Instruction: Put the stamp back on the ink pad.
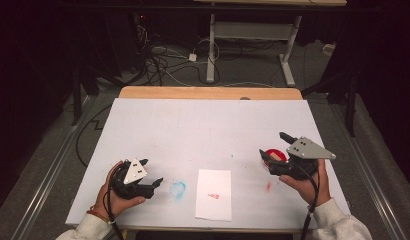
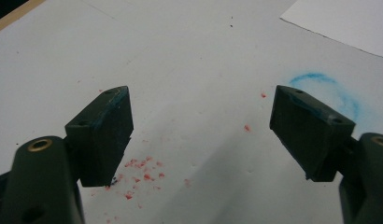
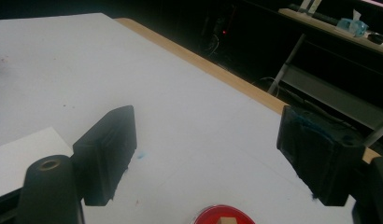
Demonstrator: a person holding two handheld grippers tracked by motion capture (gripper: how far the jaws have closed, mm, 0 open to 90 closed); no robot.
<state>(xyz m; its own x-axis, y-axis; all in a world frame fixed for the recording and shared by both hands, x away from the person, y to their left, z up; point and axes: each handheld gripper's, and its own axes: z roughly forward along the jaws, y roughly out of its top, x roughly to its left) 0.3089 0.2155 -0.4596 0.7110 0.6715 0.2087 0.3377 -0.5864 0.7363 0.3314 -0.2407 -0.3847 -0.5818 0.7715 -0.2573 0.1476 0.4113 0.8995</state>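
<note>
White covering is spread over the surface, whose wooden edge is seen at the far side, with dark floor and cables beyond. Near the front edge, a sheet of paper is laid with its long axis running from the person toward the far side; a small red mark is seen on it. Just left of it, a blue smudge is seen on the covering.

The left hand-held gripper is held low over the surface, pointed toward the paper, its jaws spread wide with nothing between them; red crumbs are scattered beneath it.

The right hand-held gripper is held with jaws wide apart and empty, just above a round red dish that lies right of the paper.
</note>
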